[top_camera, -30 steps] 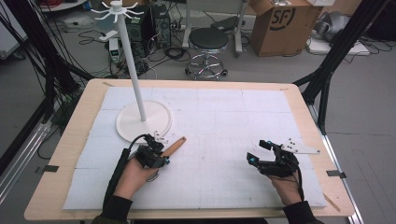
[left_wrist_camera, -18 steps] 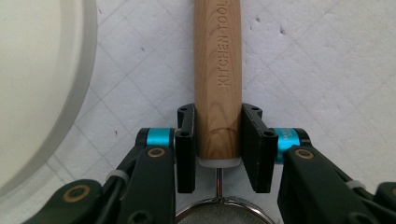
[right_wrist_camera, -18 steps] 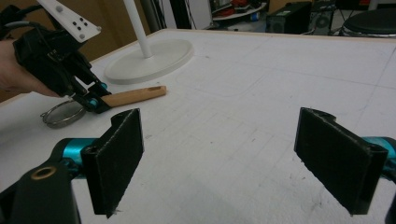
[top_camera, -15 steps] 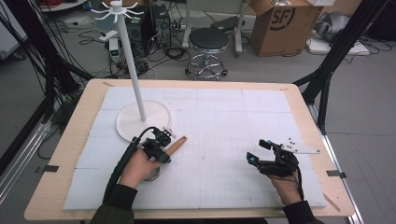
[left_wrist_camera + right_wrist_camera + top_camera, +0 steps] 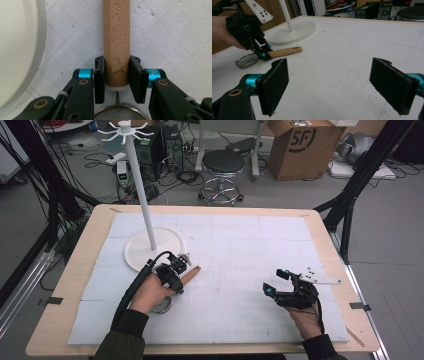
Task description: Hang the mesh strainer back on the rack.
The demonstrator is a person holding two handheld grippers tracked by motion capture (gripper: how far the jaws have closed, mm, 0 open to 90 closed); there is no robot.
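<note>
Left tongs [image 5: 117,79]: jaws closed against the wooden handle [image 5: 116,42] of a mesh strainer [image 5: 121,113], bowl cut off at frame bottom, lying on the tabletop [image 5: 235,245] beside the white stand base [image 5: 165,245]. Right tongs [image 5: 337,82]: wide apart, empty.

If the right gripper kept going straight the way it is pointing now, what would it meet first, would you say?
Probably nothing soon: the right gripper, open, faces bare white mat; the strainer's wooden handle lies left of its line.

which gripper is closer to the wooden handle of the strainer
Left. The left gripper has its jaws on either side of the wooden handle, near its strainer end. The right gripper is well off to the side, open over bare mat.
</note>
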